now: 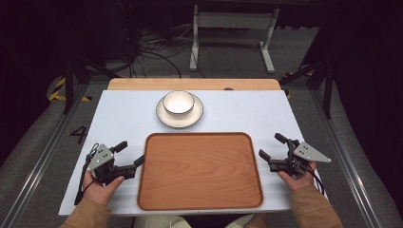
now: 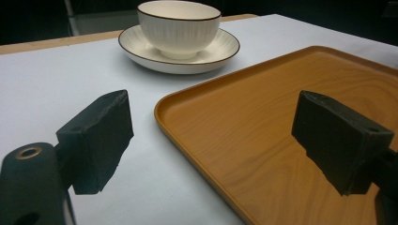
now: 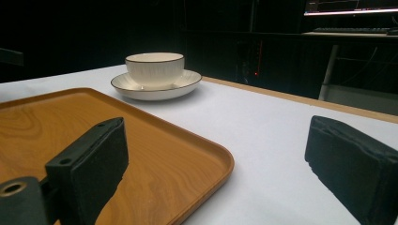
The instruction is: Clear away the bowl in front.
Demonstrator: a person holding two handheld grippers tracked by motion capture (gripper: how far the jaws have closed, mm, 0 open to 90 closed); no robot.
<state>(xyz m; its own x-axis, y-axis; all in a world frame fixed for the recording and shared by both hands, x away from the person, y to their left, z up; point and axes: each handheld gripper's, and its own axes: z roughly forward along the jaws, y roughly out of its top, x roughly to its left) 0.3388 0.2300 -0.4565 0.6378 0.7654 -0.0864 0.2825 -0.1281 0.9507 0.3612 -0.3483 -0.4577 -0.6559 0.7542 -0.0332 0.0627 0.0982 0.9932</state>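
A wooden tray (image 1: 199,171) (image 2: 291,122) (image 3: 56,122) lies empty in the middle of the white table (image 1: 123,114). Behind it a white bowl (image 1: 178,102) (image 2: 179,26) (image 3: 155,67) sits on a white plate (image 1: 164,114) (image 2: 136,47) (image 3: 187,82) with a dark rim. My left gripper (image 1: 130,154) (image 2: 211,145) is open at the tray's left edge, one jaw over the tray, the other over the table. My right gripper (image 1: 271,146) (image 3: 216,164) is open at the tray's right edge, with nothing between its jaws.
A bare wooden strip (image 1: 195,84) runs along the table's far edge. Beyond it stand a white metal frame (image 1: 233,28) and cables on the floor. Metal rails flank the table on both sides.
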